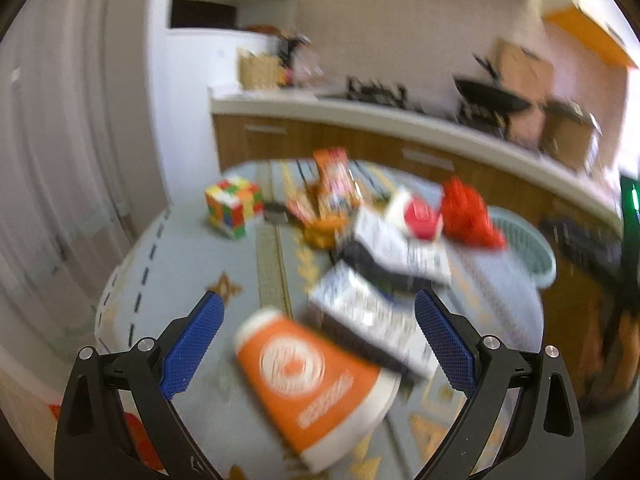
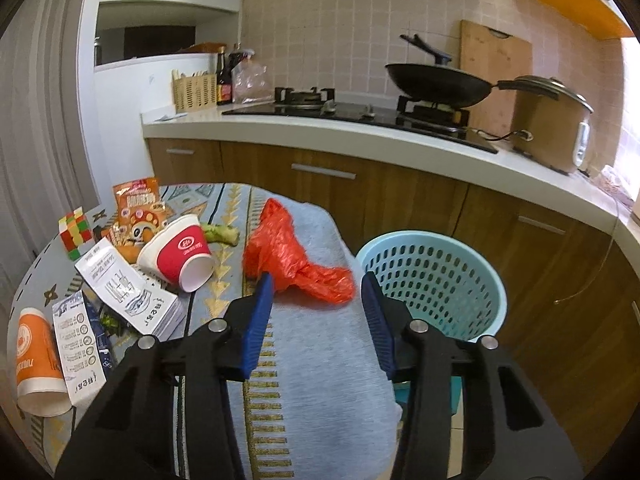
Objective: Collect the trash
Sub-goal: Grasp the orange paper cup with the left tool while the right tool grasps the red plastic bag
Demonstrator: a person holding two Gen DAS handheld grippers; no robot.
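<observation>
Trash lies on a table with a patterned cloth. An orange paper cup lies on its side between the fingers of my open left gripper; it also shows in the right wrist view. Beside it lie white paper cartons, a red paper cup, an orange snack bag and a red plastic bag. My open, empty right gripper hovers just before the red bag. A light blue perforated basket stands off the table's right edge.
A Rubik's cube sits at the table's far left. A green vegetable scrap lies behind the red cup. Behind runs a kitchen counter with a wok, a rice cooker and wooden cabinets below.
</observation>
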